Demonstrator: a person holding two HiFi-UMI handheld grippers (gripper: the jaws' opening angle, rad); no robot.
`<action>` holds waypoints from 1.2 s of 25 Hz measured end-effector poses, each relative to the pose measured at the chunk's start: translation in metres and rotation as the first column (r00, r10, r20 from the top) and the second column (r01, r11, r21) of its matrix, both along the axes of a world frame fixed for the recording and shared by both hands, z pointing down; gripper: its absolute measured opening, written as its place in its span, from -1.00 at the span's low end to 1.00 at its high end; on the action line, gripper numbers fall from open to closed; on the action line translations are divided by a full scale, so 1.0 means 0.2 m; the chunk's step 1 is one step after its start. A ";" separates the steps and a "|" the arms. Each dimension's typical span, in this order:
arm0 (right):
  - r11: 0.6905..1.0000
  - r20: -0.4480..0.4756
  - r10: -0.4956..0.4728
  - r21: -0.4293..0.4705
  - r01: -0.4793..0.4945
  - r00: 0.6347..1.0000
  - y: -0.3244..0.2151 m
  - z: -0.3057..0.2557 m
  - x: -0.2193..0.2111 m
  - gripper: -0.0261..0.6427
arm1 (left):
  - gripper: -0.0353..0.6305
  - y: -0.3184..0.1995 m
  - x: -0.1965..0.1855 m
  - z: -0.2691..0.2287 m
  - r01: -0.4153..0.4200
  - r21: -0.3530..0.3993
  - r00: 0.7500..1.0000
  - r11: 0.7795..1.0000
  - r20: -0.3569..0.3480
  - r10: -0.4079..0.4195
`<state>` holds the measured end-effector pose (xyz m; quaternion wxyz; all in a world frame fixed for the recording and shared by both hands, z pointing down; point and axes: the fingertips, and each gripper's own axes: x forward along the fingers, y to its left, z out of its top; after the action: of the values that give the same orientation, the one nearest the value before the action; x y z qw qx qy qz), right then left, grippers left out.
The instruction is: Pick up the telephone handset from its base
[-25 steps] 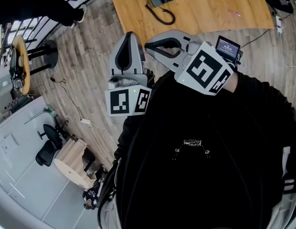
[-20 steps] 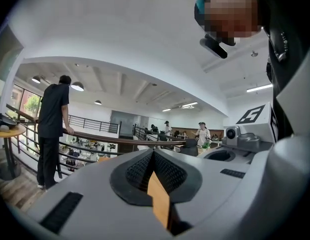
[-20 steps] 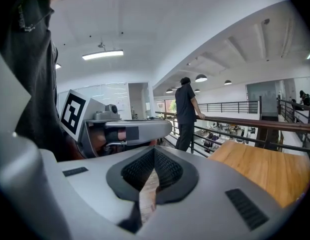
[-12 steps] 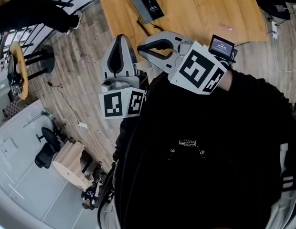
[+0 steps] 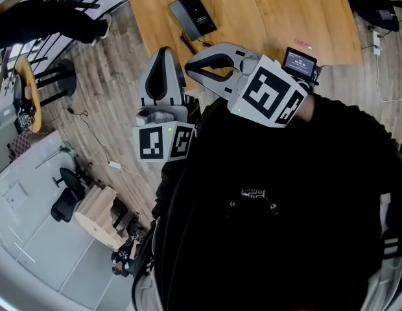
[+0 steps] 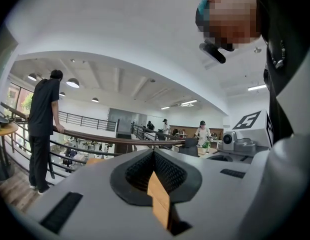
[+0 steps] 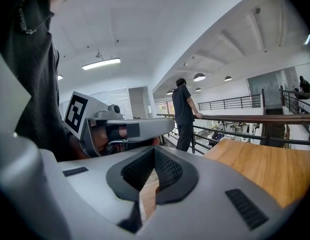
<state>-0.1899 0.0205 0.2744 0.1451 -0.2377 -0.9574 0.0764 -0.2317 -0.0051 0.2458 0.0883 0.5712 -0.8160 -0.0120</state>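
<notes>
The telephone (image 5: 194,15) is a dark flat unit lying on the wooden table (image 5: 272,11) near its left front corner, with its black cord (image 5: 188,41) trailing toward the edge. From above I cannot tell the handset from the base. My left gripper (image 5: 163,50) is shut and empty, held over the floor just short of the table edge. My right gripper (image 5: 188,66) is also shut and empty, pointing left beside it, below the phone. In the left gripper view the jaws (image 6: 154,153) meet; in the right gripper view they (image 7: 155,152) meet too. The phone shows in neither gripper view.
A person in black (image 5: 52,11) stands at the railing (image 6: 95,135) left of the table, also in the right gripper view (image 7: 185,115). A small pink item (image 5: 303,44) lies on the table. A round stool (image 5: 24,86) and a cable (image 5: 91,135) are on the wooden floor.
Both grippers have moved forward together toward the table. In the head view the telephone and table edge have slid down and left, closer to the gripper tips. Both stay shut.
</notes>
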 end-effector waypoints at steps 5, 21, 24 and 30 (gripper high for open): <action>0.999 -0.003 -0.019 -0.040 0.019 1.000 -0.12 0.02 0.01 -0.87 | -0.88 -0.13 0.00 0.02 0.003 -0.037 1.000 0.999 -0.011 -0.004; 0.972 -0.066 0.106 -0.205 -0.117 0.992 -0.39 0.18 0.15 -0.87 | -0.88 -0.41 0.07 0.23 -0.126 -0.128 0.977 0.984 -0.189 0.101; 0.959 -0.079 0.169 -0.217 -0.183 0.982 -0.46 0.18 0.20 -0.87 | -0.88 -0.46 0.10 0.25 -0.177 -0.129 0.968 0.976 -0.203 0.149; 0.935 -0.072 0.301 -0.174 -0.309 0.951 -0.58 0.16 0.20 -0.87 | -0.88 -0.57 0.02 0.34 -0.333 -0.073 0.914 0.940 -0.269 0.303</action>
<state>-0.1491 -0.0955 0.3065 0.1300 -0.0969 -0.9681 0.1908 -0.2283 -0.1182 0.3130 0.2260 0.6838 -0.6934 -0.0226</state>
